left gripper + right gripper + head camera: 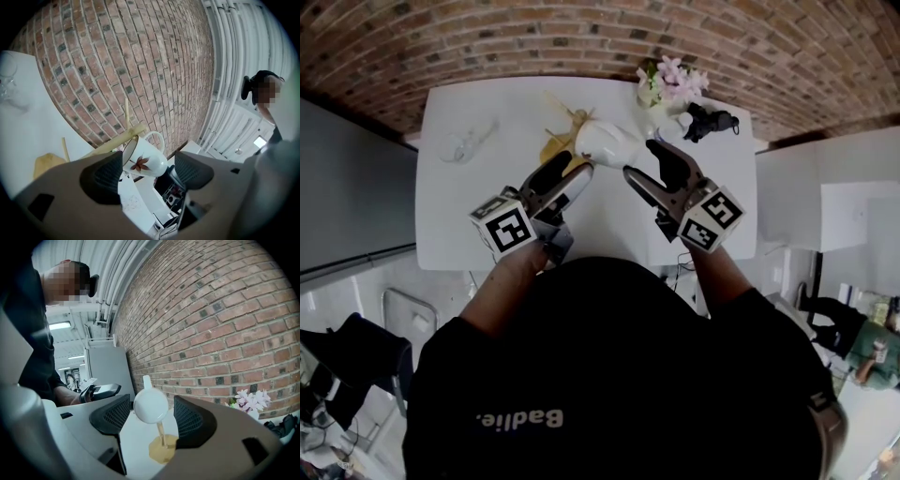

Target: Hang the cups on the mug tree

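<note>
A white mug (607,142) with a red leaf print (142,162) hangs by its handle on a peg of the wooden mug tree (565,134), mouth tilted left. In the right gripper view its round bottom (151,405) faces me above the tree's post (161,433). My left gripper (572,173) is open just short of the mug, on its left, pads (101,178) apart and empty. On the mug's right, my right gripper (640,157) is open too, not touching it. A clear glass cup (465,141) lies on the table's left part.
The white table (487,234) stands against a brick wall (581,37). A vase of pink flowers (671,82) and a black object (710,121) sit at the back right. Another person (267,93) stands to one side.
</note>
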A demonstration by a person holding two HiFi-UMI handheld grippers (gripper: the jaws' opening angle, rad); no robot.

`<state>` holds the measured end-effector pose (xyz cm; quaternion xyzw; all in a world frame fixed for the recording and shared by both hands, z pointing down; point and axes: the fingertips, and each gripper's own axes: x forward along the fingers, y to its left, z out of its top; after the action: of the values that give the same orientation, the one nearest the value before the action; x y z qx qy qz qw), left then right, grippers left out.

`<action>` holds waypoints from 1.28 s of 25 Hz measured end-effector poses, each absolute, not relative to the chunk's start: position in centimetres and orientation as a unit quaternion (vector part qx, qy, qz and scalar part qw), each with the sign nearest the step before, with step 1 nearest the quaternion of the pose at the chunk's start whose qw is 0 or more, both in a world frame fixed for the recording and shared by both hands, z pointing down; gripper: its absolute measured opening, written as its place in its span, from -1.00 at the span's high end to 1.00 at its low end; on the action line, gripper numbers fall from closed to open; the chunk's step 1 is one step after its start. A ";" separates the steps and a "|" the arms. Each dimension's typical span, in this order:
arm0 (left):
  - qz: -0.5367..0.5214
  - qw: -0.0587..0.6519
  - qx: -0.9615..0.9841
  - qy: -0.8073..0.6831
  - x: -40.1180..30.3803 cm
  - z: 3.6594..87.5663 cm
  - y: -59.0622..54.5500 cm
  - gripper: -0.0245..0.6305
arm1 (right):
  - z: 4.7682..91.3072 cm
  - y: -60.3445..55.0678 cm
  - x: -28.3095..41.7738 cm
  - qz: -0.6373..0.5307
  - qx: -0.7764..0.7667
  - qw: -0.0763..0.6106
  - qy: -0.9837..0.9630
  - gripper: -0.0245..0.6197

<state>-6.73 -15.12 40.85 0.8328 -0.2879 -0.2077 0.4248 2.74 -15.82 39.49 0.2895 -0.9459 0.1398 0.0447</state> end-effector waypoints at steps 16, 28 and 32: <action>-0.101 0.277 0.906 -0.303 -7.6 35.5 -11.2 -0.01 | 35.5 -10.5 2.5 0.125 0.292 0.012 -0.948 0.03; -0.044 0.199 0.935 -0.290 -6.0 34.1 -8.2 0.33 | 34.5 -7.5 0.1 0.113 0.280 0.002 -0.953 0.66; -0.035 0.192 0.939 -0.284 -5.5 34.6 -7.7 0.49 | 34.7 -7.1 -0.5 0.111 0.277 0.008 -0.954 0.76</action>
<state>-5.49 -7.74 34.64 0.9388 -0.2837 -0.0346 0.1923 -0.49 -7.13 34.66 0.2772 -0.9543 0.1111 0.0083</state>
